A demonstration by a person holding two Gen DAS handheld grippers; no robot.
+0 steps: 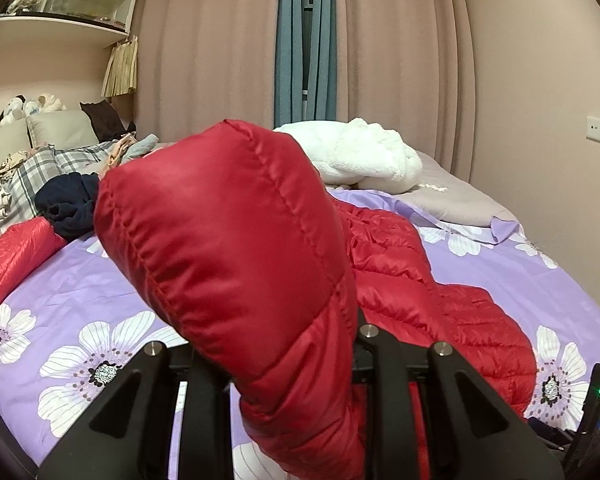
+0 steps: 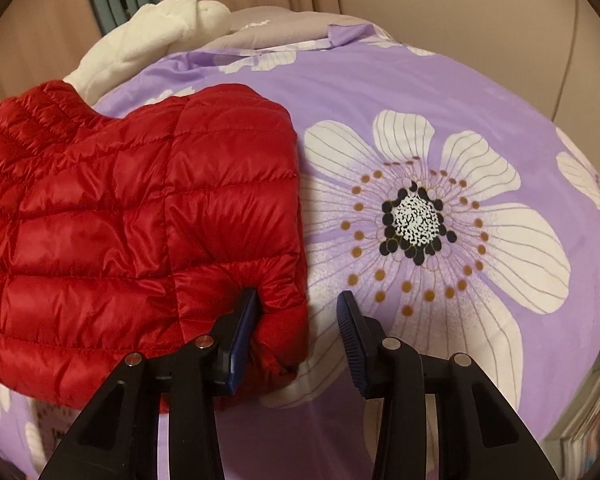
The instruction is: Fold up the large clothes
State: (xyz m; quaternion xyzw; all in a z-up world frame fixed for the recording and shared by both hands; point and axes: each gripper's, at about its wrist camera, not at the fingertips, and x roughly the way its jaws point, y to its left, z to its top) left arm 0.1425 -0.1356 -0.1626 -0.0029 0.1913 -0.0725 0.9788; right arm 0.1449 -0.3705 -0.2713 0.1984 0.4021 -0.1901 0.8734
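A red quilted down jacket (image 1: 236,248) lies spread across a bed covered by a purple sheet with big white flowers (image 1: 100,280), and one puffy part of it is lifted off the sheet by the left gripper (image 1: 300,384), whose jaws stand narrow and are clamped on the fabric, which bulges up between and above the black finger arms and hides the pads. The rest of the jacket trails away behind that raised part toward the right side of the bed, lying flat and wrinkled on the sheet. In the right wrist view the jacket's quilted edge (image 2: 140,220) lies on the sheet to the left of a large printed flower (image 2: 416,216). The right gripper (image 2: 298,320) points down at this edge with its jaws partly apart; the left blue pad (image 2: 244,336) presses into the jacket's corner, while the other pad (image 2: 352,344) stands clear over bare sheet, so the fabric is touched on one side only and is not clamped. At the far edge of the bed a white fluffy garment (image 1: 364,156) rests on a grey blanket (image 1: 456,196). Toward the head of the bed lie a dark navy garment (image 1: 68,204), a plaid pillow (image 1: 40,176) and another red piece (image 1: 12,260) at the left edge. Beige curtains (image 1: 400,40) hang behind the bed, and a white shelf (image 1: 60,28) sits in the upper left
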